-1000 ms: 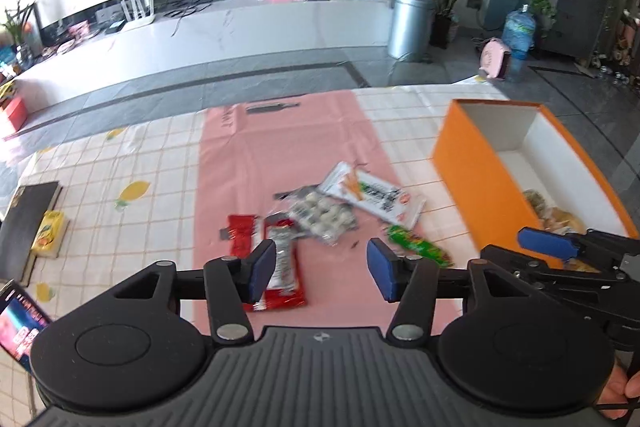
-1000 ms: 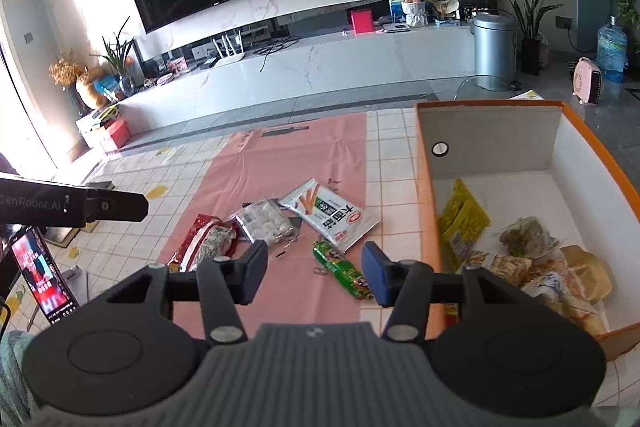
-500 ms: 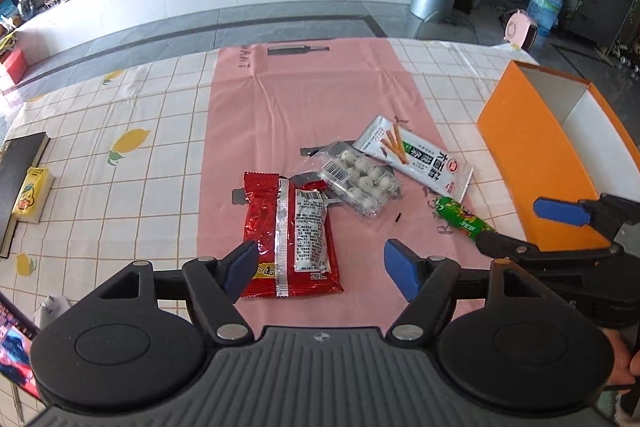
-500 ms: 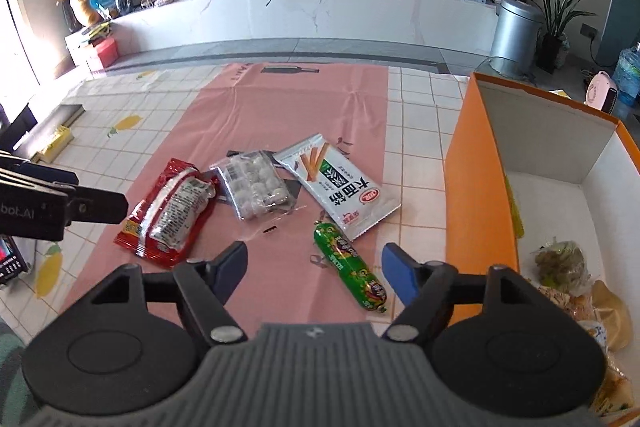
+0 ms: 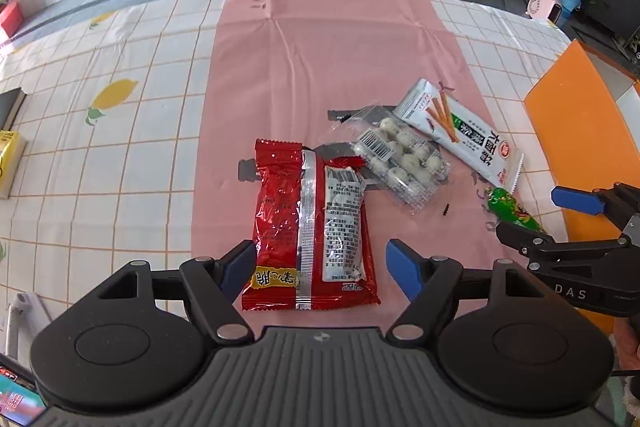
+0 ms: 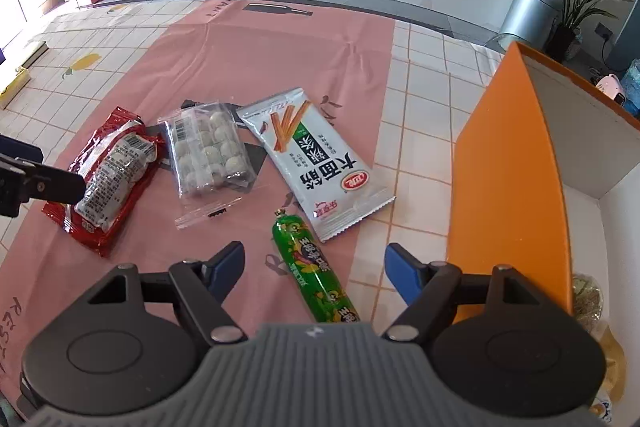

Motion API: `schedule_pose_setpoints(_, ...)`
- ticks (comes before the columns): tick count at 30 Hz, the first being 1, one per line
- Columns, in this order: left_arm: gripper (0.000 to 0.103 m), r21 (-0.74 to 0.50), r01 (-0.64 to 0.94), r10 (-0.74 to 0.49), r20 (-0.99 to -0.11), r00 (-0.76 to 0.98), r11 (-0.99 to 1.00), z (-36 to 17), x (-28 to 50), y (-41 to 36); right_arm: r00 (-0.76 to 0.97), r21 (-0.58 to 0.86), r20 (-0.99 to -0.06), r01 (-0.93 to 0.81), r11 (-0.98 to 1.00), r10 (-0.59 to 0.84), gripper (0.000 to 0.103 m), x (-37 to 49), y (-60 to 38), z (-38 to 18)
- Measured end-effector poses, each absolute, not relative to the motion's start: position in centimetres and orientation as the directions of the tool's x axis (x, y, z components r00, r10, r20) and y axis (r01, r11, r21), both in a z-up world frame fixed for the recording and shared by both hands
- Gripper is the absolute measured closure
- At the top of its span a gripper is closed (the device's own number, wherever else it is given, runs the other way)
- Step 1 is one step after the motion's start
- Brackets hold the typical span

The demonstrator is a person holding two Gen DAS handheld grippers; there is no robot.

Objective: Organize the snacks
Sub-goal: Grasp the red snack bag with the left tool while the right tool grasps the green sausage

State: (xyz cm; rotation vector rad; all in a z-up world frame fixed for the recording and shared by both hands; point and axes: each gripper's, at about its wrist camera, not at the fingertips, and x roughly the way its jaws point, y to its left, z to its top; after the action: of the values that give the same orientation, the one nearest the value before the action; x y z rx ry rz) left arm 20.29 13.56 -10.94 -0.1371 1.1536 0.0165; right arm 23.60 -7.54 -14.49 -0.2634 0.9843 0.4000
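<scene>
**Entry: two pickups pending, both tongs spread over loose snacks**

1. Left tongs [image 5: 320, 267]: jaws wide and just opened further, empty, straddling the near end of the red snack packet [image 5: 310, 227], which lies flat, seam side up, on the pink sheet [image 5: 332, 47]. No pad presses yet. Advice: settle lower, centre on the packet's width, and close across the crimped end so the film bunches rather than slides.

2. Right tongs [image 6: 314, 267]: jaws wide, now steady after opening, empty, with the green sausage stick [image 6: 310, 267] lying slantwise between them. Advice: roll the wrist until the pads face the stick's long sides and pinch at mid-length; a round casing probably rolls away from an off-centre grip.

3. Further out: clear tray of white balls [image 6: 210, 151], then the white breadstick packet [image 6: 316, 163], overlapping slightly.

4. Destination, judged: orange box [image 6: 508, 187] on the right of the worktop [image 5: 100, 155], already holding some snacks.
</scene>
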Motion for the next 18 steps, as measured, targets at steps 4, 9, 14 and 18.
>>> schedule_pose_setpoints(4, 0.017, -0.098, -0.082, -0.058, -0.917, 0.395, 0.992, -12.1, 20.7, 13.7, 0.474, -0.002, -0.854, -0.414, 0.910, 0.213, 0.028, 23.9, -7.9, -15.5)
schedule_pose_setpoints(9, 0.014, -0.076, -0.078, -0.039, -0.917, 0.397, 0.994, -13.3, 21.0, 13.4, 0.469, 0.089, -0.841, -0.373, 0.924, 0.270, 0.030, 23.5, -8.3, -16.0)
schedule_pose_setpoints(14, 0.012, -0.039, -0.093, 0.001, -0.917, 0.399, 0.995, -13.9, 21.0, 14.1, 0.484, 0.127, -0.821, -0.362, 0.923, 0.303, 0.034, 22.9, -8.0, -16.0)
schedule_pose_setpoints(18, 0.012, -0.057, -0.099, -0.013, -0.915, 0.403, 0.993, -14.4, 21.2, 14.4, 0.489, 0.151, -0.811, -0.355, 0.922, 0.321, 0.047, 22.8, -8.4, -16.0)
